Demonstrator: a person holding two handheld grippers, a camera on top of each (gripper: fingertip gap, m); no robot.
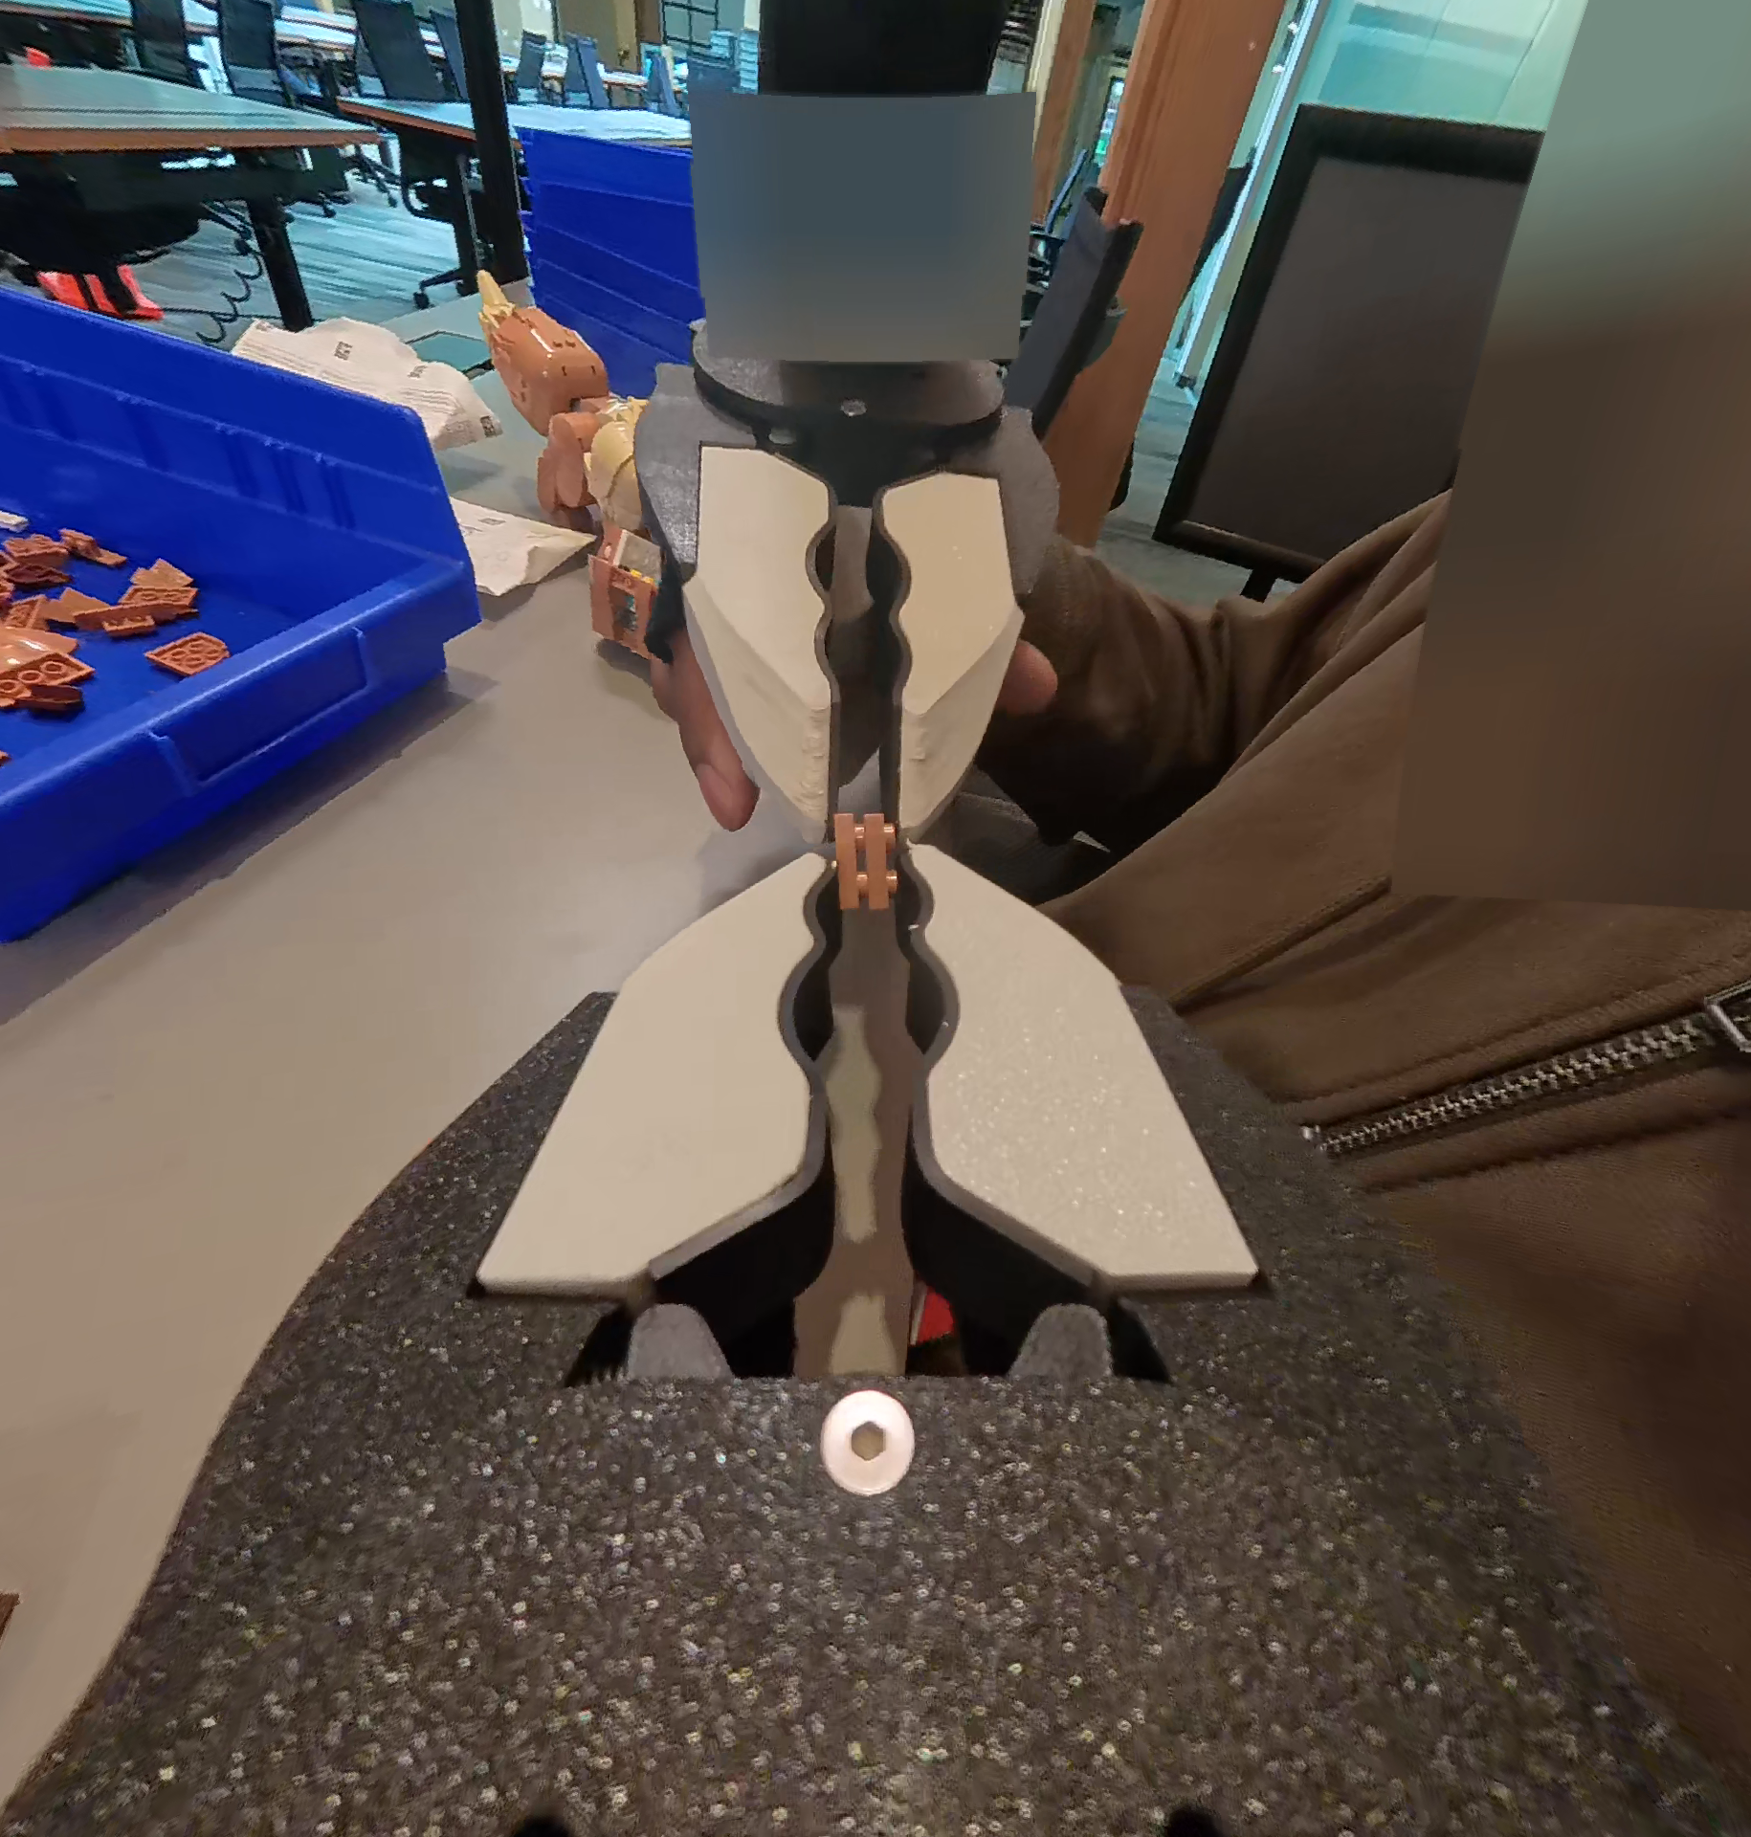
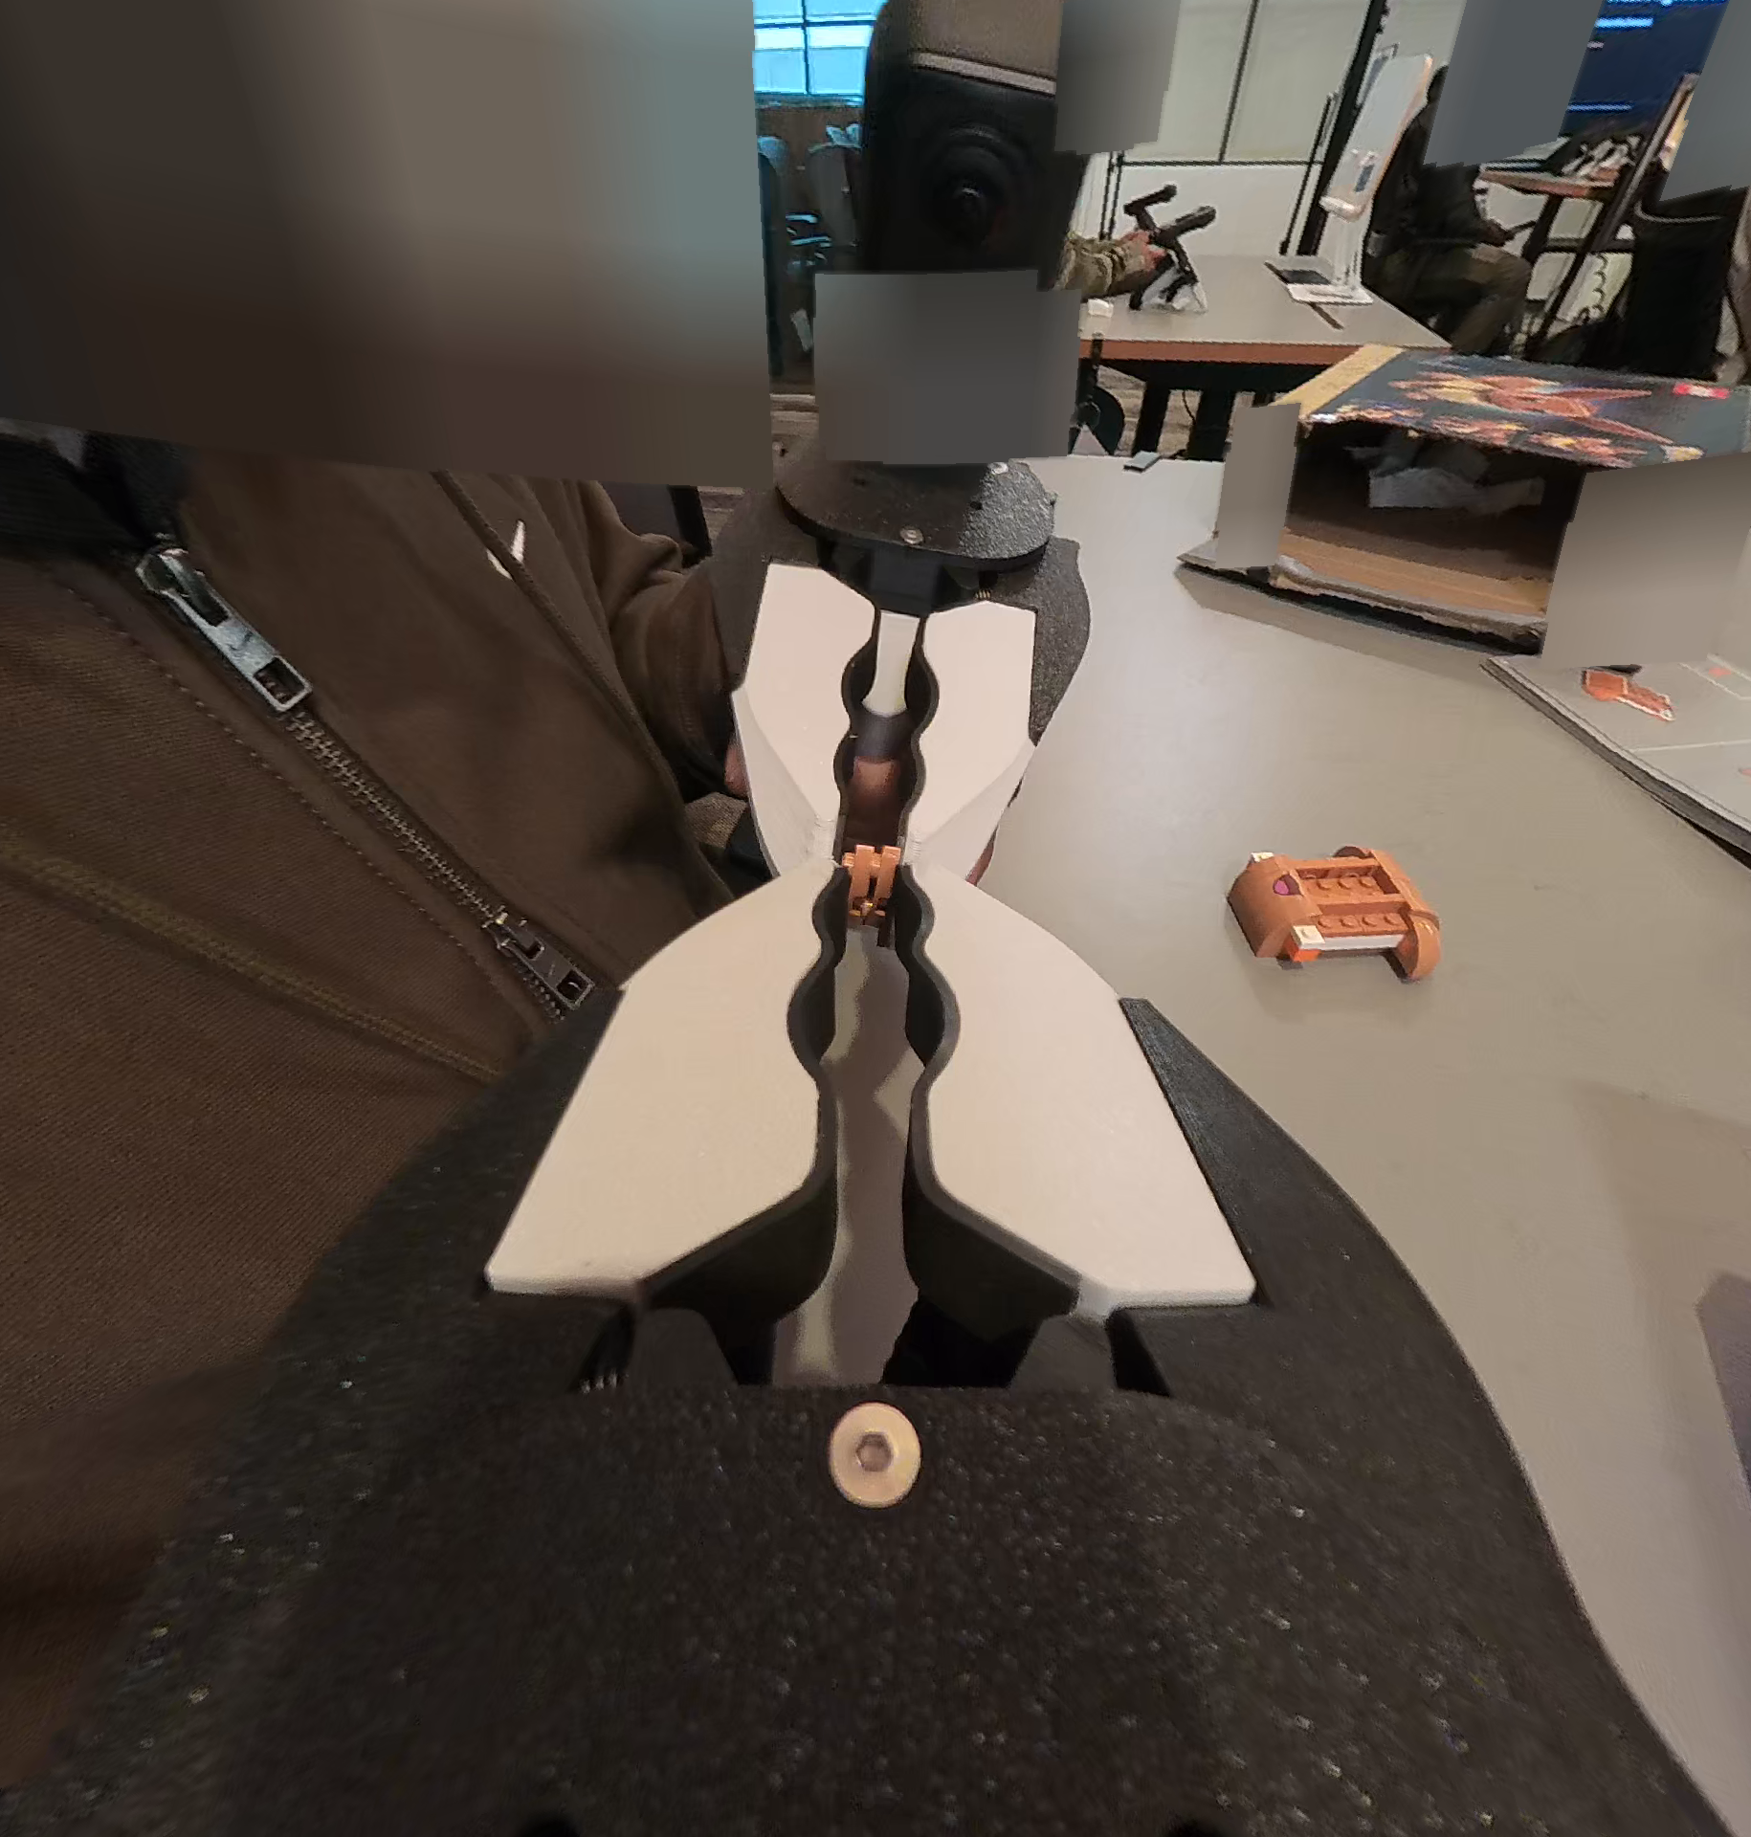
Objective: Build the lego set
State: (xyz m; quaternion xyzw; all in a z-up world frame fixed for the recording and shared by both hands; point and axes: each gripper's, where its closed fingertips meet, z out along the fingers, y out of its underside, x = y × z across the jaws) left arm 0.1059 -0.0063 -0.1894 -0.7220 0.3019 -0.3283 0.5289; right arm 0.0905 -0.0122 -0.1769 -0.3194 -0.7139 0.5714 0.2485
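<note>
My left gripper (image 1: 867, 890) and my right gripper (image 1: 867, 807) meet tip to tip above the grey table (image 1: 355, 994). A small brown lego piece (image 1: 864, 863) sits between the two sets of fingertips, and both grippers are shut on it. In the right wrist view my right gripper (image 2: 872, 900) pinches the same brown piece (image 2: 870, 875), with my left gripper (image 2: 872, 843) facing it. I cannot tell whether it is one piece or two pressed together.
A blue bin (image 1: 255, 716) holding several loose brown pieces stands to the left. A part-built brown and tan model (image 1: 578, 427) and paper bags (image 1: 374, 368) lie behind it. A brown sub-assembly (image 2: 1334, 915), an open set box (image 2: 1448, 477) and a booklet (image 2: 1667, 736) are on the right. Both grippers' tips are close together, under 4 cm apart. From either gripper's tips it is about 20 cm to the brown sub-assembly (image 2: 1334, 915).
</note>
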